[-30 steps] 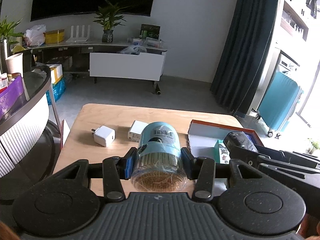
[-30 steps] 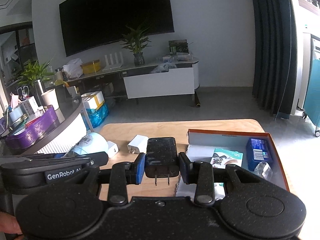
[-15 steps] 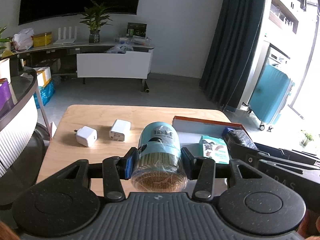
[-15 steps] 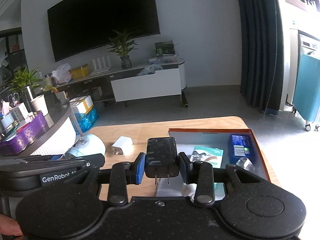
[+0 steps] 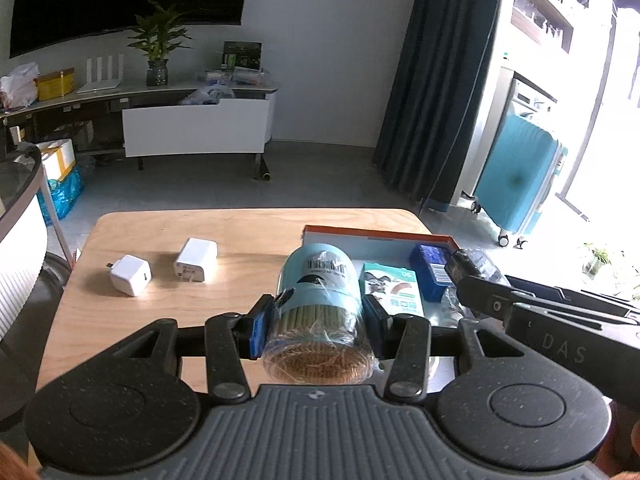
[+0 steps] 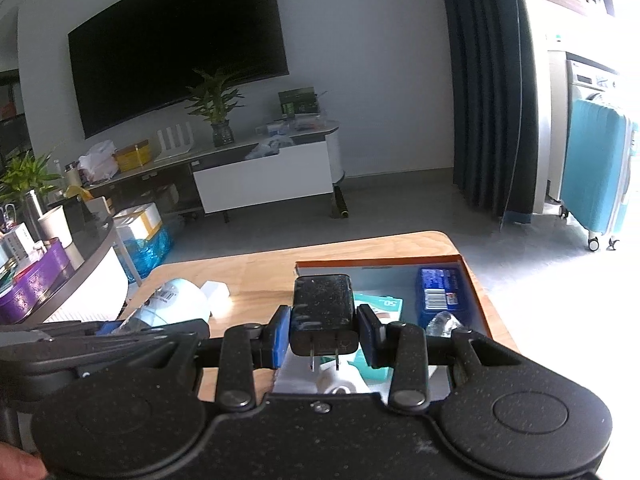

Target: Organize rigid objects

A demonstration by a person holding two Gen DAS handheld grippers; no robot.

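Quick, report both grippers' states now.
Left gripper: closed on the toothpick jar.
Right gripper: closed on the black charger.

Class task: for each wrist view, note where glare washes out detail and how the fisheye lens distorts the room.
Left wrist view: window light blows out the right edge beside the teal suitcase; the curtain bows.
Right wrist view: similar right-edge glare; the TV looks tilted and curved.

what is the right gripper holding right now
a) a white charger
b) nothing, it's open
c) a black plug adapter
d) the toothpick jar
c: in the right wrist view the right gripper is shut on the black plug adapter, prongs pointing back toward the camera, above the orange-rimmed box.
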